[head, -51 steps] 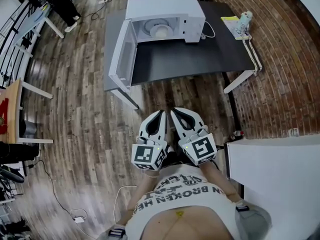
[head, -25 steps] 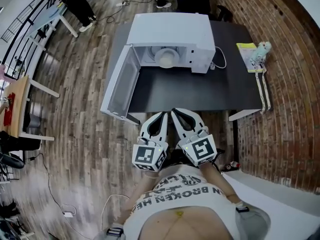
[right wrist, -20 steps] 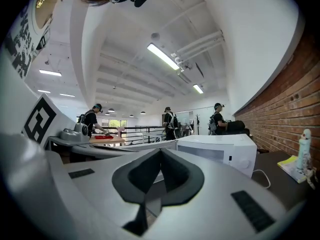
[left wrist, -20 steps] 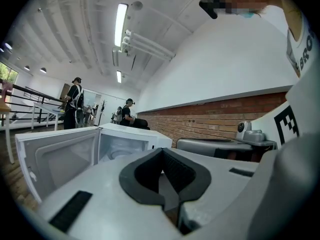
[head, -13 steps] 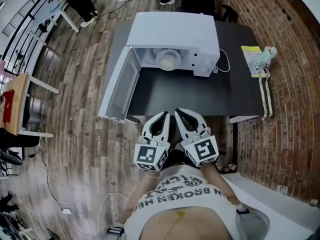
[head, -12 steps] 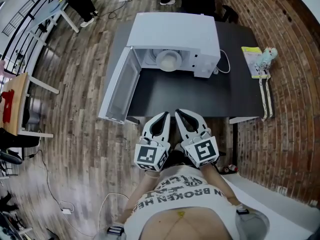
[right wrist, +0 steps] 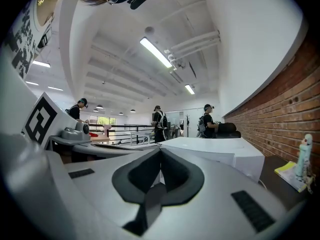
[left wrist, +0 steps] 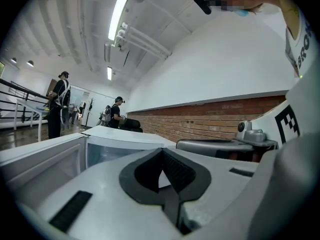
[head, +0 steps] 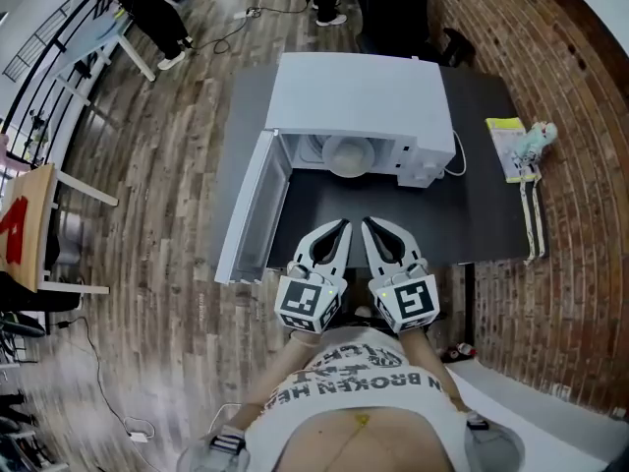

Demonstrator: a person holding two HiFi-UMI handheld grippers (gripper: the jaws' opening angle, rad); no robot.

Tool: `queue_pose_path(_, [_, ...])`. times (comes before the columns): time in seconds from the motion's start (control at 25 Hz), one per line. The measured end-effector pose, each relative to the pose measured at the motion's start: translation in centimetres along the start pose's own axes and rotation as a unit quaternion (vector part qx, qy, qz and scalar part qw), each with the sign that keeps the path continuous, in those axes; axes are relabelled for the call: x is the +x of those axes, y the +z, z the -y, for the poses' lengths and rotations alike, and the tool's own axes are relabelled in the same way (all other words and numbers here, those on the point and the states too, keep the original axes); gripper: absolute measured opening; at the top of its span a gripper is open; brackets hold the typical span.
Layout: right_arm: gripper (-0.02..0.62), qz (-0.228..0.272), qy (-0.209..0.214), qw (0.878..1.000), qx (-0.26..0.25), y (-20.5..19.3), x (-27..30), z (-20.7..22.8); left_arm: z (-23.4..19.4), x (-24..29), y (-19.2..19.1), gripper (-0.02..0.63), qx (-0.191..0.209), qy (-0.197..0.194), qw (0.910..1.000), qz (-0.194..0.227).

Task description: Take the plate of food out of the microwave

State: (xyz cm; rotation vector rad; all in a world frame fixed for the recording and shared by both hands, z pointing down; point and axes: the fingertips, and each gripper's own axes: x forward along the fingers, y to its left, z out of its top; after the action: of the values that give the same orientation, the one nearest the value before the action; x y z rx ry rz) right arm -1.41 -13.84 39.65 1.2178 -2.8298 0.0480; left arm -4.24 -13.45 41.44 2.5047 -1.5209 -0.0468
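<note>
Head view: left hand-held gripper [head: 340, 227] and right hand-held gripper [head: 371, 225], both closed and empty, sit lower centre below the open microwave [head: 364, 96] holding a plate [head: 350, 155].

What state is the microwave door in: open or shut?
Open. In the head view the door stands swung out at the left of the microwave, and the plate shows inside the cavity.

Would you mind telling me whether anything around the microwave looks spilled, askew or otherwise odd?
Nothing stands out. The microwave sits on the dark table with its door swung wide open, and the plate of food rests inside with nothing visibly spilled around it.
</note>
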Motion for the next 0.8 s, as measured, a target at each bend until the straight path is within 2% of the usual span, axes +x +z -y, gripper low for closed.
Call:
queue_pose_path(0.44, [0.008, -0.028, -0.038, 0.999, -0.009, -1.6, 8.7, 1.5, -8.6, 4.0, 0.5, 0.006, -0.016, -0.031, 0.9992, -0.02])
queue_pose_path(0.64, [0.008, -0.04, -0.055, 0.998, 0.008, -2.6, 10.2, 2.8, -10.0, 6.0, -0.1, 0.006, -0.01, -0.043, 0.9983, -0.037])
queue_pose_path(0.8, [0.008, -0.045, -0.053, 0.998, 0.009, -3.1, 10.4, 4.4, -9.5, 7.8, -0.5, 0.006, -0.01, -0.042, 0.9982, -0.042])
